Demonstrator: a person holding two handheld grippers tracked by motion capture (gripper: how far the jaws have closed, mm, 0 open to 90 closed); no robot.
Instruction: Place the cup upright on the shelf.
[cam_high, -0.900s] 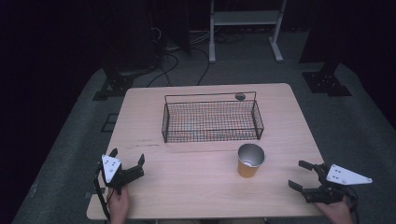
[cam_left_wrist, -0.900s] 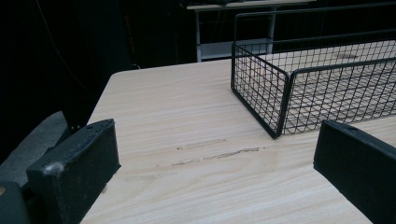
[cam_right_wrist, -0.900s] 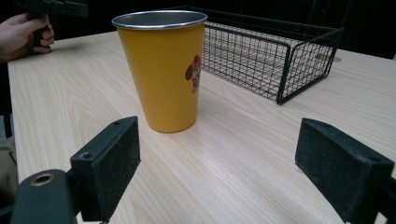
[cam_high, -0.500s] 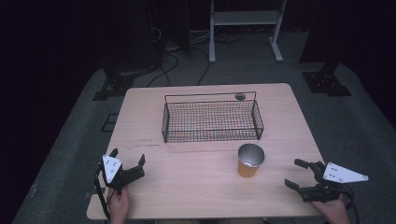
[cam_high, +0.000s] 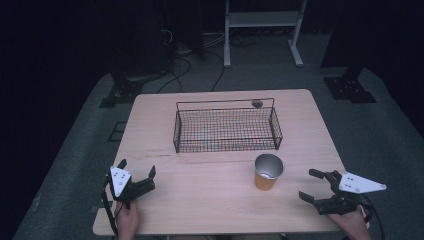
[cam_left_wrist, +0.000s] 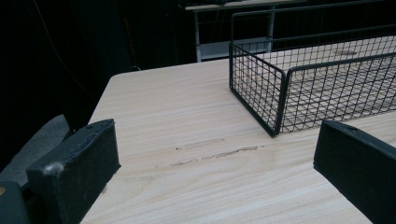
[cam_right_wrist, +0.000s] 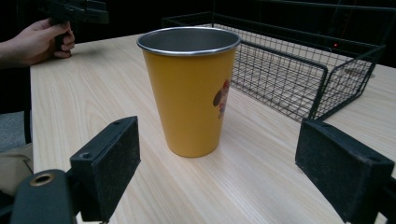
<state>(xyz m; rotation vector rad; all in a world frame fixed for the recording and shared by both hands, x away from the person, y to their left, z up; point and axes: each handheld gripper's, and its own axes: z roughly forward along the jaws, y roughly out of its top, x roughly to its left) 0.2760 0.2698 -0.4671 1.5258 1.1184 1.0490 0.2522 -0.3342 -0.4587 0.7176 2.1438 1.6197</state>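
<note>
Here, cup (cam_right_wrist: 189, 88) stands ahead of right gripper (cam_right_wrist: 219, 168).

A black wire basket (cam_high: 226, 129) stands on the wooden table (cam_high: 210, 200).

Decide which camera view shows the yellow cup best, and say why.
The right gripper view: the cup stands close and upright between the open right claw, its side picture visible. The high view shows it small from above, mostly its rim and inside.

Left claw (cam_high: 136, 176) and right claw (cam_high: 311, 185): black padded jaws, grey three-cornered top plates, trailing black cables.
</note>
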